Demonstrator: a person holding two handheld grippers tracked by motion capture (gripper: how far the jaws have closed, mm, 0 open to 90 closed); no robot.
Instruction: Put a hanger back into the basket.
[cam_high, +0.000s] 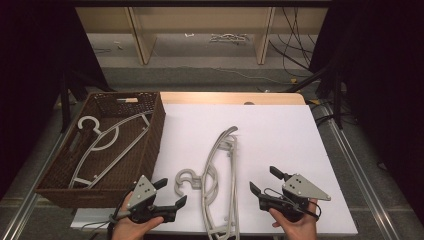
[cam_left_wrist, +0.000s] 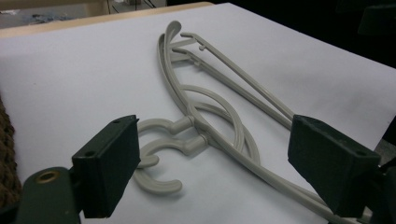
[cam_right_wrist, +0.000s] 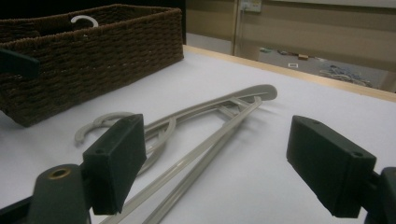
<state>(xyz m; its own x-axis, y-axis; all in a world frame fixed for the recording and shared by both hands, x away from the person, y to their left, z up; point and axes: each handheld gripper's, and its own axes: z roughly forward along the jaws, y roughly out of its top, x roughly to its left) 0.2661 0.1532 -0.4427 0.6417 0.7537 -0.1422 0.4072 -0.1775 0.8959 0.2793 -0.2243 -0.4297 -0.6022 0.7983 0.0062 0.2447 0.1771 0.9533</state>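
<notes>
Nearest the person, at the front edge of the tabletop (cam_high: 280, 125), two hands each hold a tool. The left hand-held gripper (cam_high: 171, 194) sits low at the near left, its jaws spread apart with nothing between them; in the left gripper view the jaws frame the hooks of the grey hangers (cam_left_wrist: 205, 116) without touching them. The right hand-held gripper (cam_high: 265, 181) sits at the near right, also released, its jaws wide apart and empty, pointing toward the left across the white sheet.

Between the two tools lie the grey hangers (cam_high: 220, 185), stacked one on the other and flat on the white surface. Their hooks curl toward the left gripper, just beside it, while the long arms run from the near edge away toward the middle of the tabletop. In the right gripper view the hangers (cam_right_wrist: 205, 126) stretch out ahead of the jaws, close but apart from them.

Farther off on the left stands a brown woven basket (cam_high: 150, 145), its long side touching the edge of the white sheet. Inside it lies another hanger (cam_high: 107, 142), paler, with its hook toward the far end.

Beyond the tabletop are the floor, wooden posts and loose cables.
</notes>
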